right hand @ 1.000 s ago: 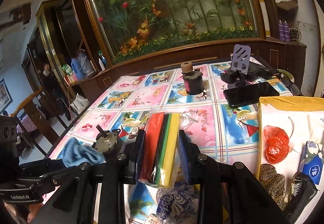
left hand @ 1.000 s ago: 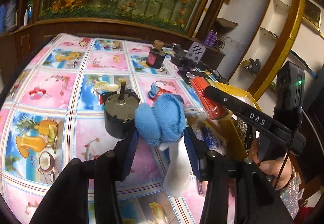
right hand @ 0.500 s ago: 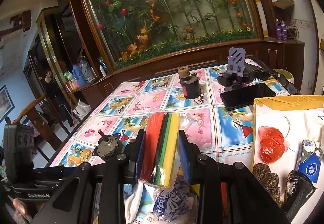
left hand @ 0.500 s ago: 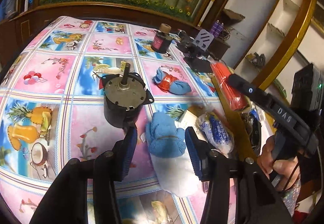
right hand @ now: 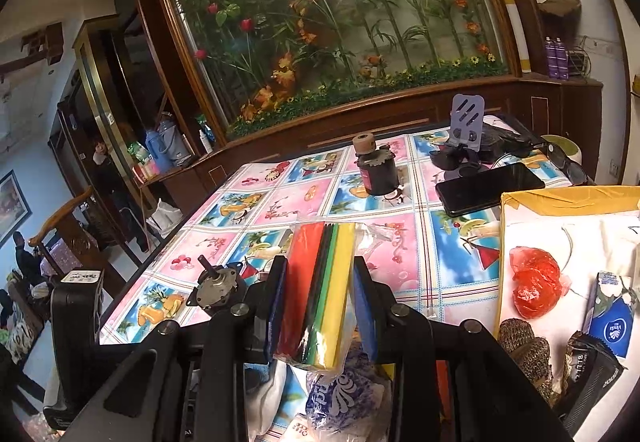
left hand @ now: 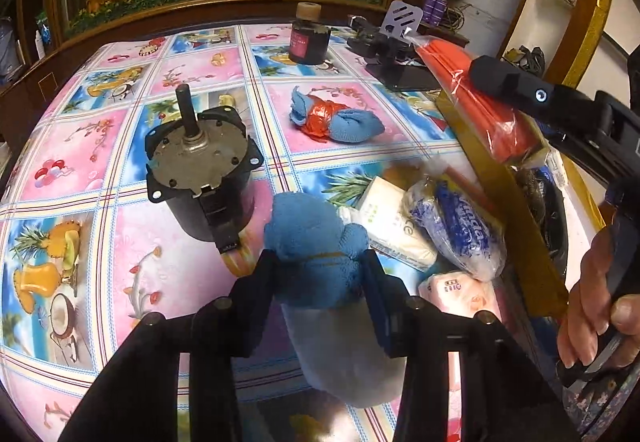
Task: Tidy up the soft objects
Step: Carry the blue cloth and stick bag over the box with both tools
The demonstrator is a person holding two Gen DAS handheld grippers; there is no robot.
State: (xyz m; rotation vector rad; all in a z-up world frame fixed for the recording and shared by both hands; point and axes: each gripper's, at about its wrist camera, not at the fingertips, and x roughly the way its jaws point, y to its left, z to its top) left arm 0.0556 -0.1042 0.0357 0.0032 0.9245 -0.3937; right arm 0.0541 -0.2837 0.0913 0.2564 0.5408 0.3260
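Left wrist view shows two blue sock bundles: one (left hand: 316, 262) pinched between the just-closing jaws of the left hand-held gripper (left hand: 320, 274), tilted steeply down near the counter's (left hand: 120, 254) front edge, another (left hand: 340, 120) mid-counter. The right hand-held gripper (right hand: 318, 294), hand (left hand: 592, 318) wrapped on its handle, clamps one pack of coloured sponge sheets (right hand: 320, 282).

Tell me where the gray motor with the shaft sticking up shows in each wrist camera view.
Left wrist view: the motor stands left of center on the tablecloth, just up and left of the left gripper.
Right wrist view: the motor is small at lower left, beside the right gripper.
Shared landmark: the dark bottle with a cork-colored cap at the far end of the table.
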